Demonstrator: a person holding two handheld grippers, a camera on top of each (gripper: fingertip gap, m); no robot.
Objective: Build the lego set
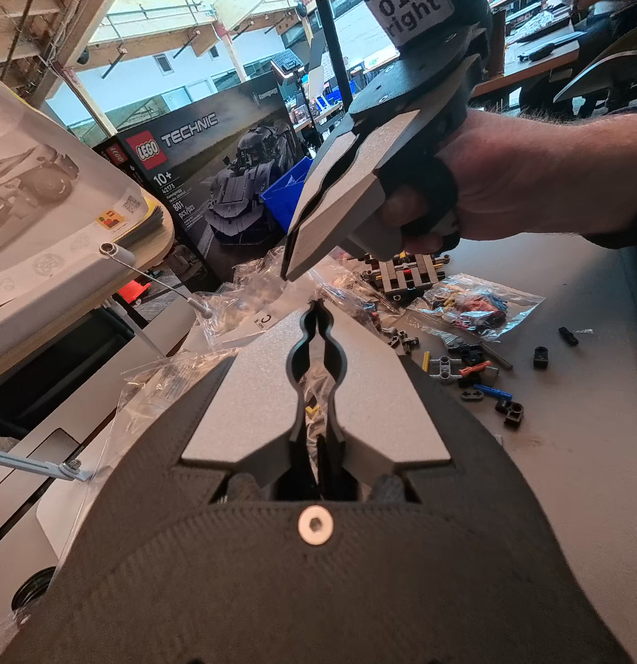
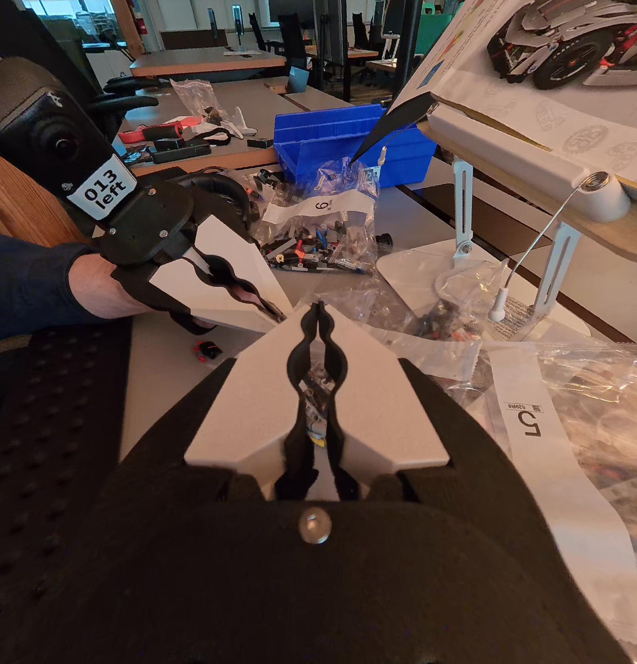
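My left gripper is shut, and its tips pinch the top of a clear parts bag that lies and hangs under it. Small pieces, one of them yellow, show through the gap between its fingers. My right gripper is shut on the same bag, tip to tip with the left gripper. The left wrist view shows the right gripper coming down from the upper right in a hand. A partly built grey and black assembly sits on the table behind it.
Loose small parts and another filled bag lie to the right. A numbered bag of parts, a blue bin, the set's box and a booklet on a stand with wire page holders crowd the area. A small black and red piece lies by a black mat. Both grippers' tips are close together, under 4 cm apart.
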